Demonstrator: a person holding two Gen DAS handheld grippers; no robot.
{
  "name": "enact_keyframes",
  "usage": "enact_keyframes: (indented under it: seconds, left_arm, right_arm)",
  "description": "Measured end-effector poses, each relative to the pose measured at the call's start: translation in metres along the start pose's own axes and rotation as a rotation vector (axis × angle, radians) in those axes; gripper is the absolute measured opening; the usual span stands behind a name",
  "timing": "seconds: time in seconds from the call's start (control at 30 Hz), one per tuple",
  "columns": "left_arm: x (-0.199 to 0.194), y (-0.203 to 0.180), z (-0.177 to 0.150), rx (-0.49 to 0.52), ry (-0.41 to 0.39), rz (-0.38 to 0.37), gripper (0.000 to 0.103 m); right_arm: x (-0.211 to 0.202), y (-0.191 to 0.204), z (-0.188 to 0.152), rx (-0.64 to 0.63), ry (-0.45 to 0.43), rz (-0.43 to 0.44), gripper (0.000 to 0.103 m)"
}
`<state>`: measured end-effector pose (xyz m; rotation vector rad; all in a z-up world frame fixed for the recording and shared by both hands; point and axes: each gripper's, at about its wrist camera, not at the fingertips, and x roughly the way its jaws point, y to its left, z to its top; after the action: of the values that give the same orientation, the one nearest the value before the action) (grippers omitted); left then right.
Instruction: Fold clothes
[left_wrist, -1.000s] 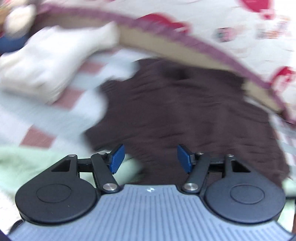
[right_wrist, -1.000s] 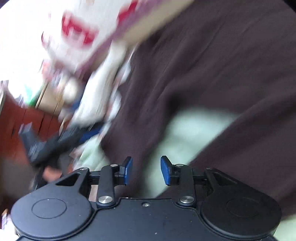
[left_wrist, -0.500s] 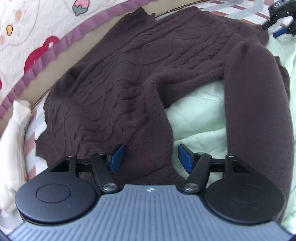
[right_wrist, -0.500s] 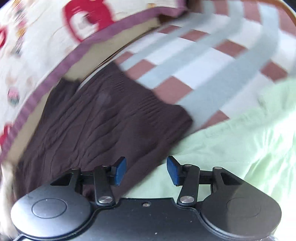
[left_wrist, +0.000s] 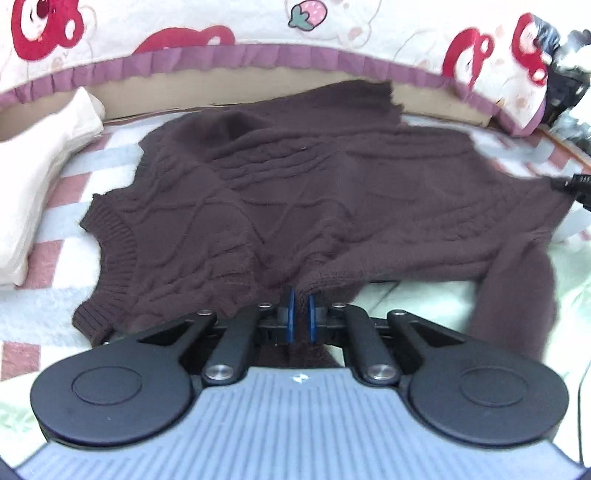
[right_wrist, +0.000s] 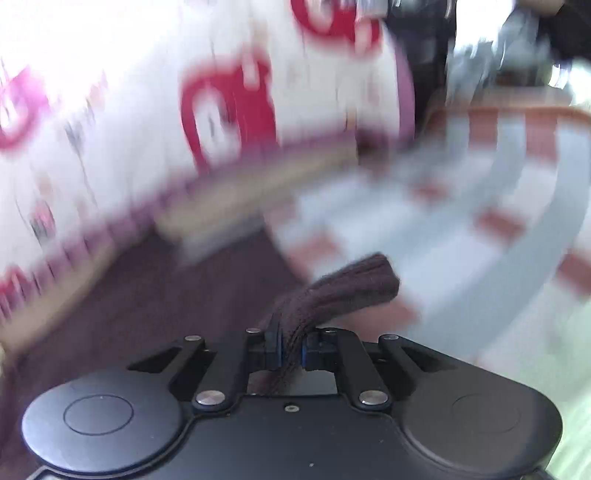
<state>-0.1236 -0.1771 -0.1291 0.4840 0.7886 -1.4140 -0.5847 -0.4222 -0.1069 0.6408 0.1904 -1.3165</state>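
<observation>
Here both grippers, left gripper (left_wrist: 300, 314) and right gripper (right_wrist: 291, 349), pinch the unlabelled brown sweater (left_wrist: 332, 192)

A: How many garments are there?
B: One dark brown knitted sweater (left_wrist: 332, 192), spread across the bed (left_wrist: 66, 221). One cream pillow (left_wrist: 40, 155) lies at its left.

A: How many grippers?
B: Two. The left gripper (left_wrist: 300, 320) has two blue fingers (left_wrist: 291, 317) pressed onto a sweater edge. The right gripper (right_wrist: 291, 350) has two fingers too, pinching one bunched strip of the same knit.

A: Anything else to count?
B: One printed quilt (left_wrist: 258, 26) with a purple frill, showing one strawberry and at least three red bear figures. One pale green blanket (left_wrist: 424, 299).
</observation>
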Motion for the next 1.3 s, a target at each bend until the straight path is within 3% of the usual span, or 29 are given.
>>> enact_keyframes:
  seconds: [0.1,0.27,0.33,0.37,0.4,0.43,0.57,0.7,0.83,0.9,0.97,1.03,1.1,1.3]
  left_arm:
    - [0.000,-0.002,-0.003,0.047,0.037,-0.072,0.013]
    - [0.022,-0.023,-0.015,0.206,0.169,-0.047,0.030]
    - [0.013,-0.022,-0.014,0.195,0.145,-0.024,0.043]
    - [0.008,-0.021,-0.013,0.189,0.133,-0.012,0.043]
    - [0.003,-0.021,-0.012,0.182,0.120,-0.001,0.022]
    - [-0.002,-0.020,-0.011,0.176,0.107,0.011,0.010]
    - [-0.022,-0.017,-0.008,0.150,0.056,0.058,0.010]
    - [-0.041,-0.014,-0.005,0.125,0.005,0.105,0.010]
    - [-0.012,-0.018,-0.021,0.194,0.140,0.164,0.010]
    - [-0.006,-0.021,-0.024,0.198,0.181,0.144,0.012]
    - [-0.005,-0.022,-0.025,0.196,0.202,0.123,0.017]
    - [-0.009,-0.020,-0.022,0.174,0.201,0.094,0.021]
    - [-0.015,-0.012,-0.016,0.125,0.183,0.081,0.033]
    - [-0.028,0.031,0.005,-0.055,0.114,0.143,0.048]
  right_arm:
    - [-0.012,-0.010,0.011,-0.059,-0.057,-0.093,0.008]
    - [0.024,-0.030,-0.011,-0.145,0.099,-0.192,0.008]
    - [0.026,-0.033,-0.013,-0.131,0.103,-0.194,0.008]
    - [0.022,-0.033,-0.011,-0.124,0.089,-0.189,0.008]
    - [0.019,-0.034,-0.009,-0.118,0.076,-0.184,0.008]
    - [0.016,-0.034,-0.007,-0.111,0.062,-0.179,0.008]
    - [0.003,-0.037,-0.002,-0.087,0.017,-0.161,0.007]
    - [0.027,-0.050,-0.017,-0.083,0.175,-0.196,0.007]
    - [0.031,-0.044,-0.019,-0.114,0.206,-0.267,0.008]
    - [0.032,-0.040,-0.020,-0.129,0.222,-0.303,0.010]
    - [0.034,-0.037,-0.020,-0.145,0.237,-0.338,0.024]
    - [0.035,-0.034,-0.021,-0.160,0.253,-0.374,0.028]
    - [0.023,-0.029,-0.014,-0.137,0.215,-0.346,0.034]
    - [0.004,0.007,0.010,-0.201,0.118,-0.196,0.041]
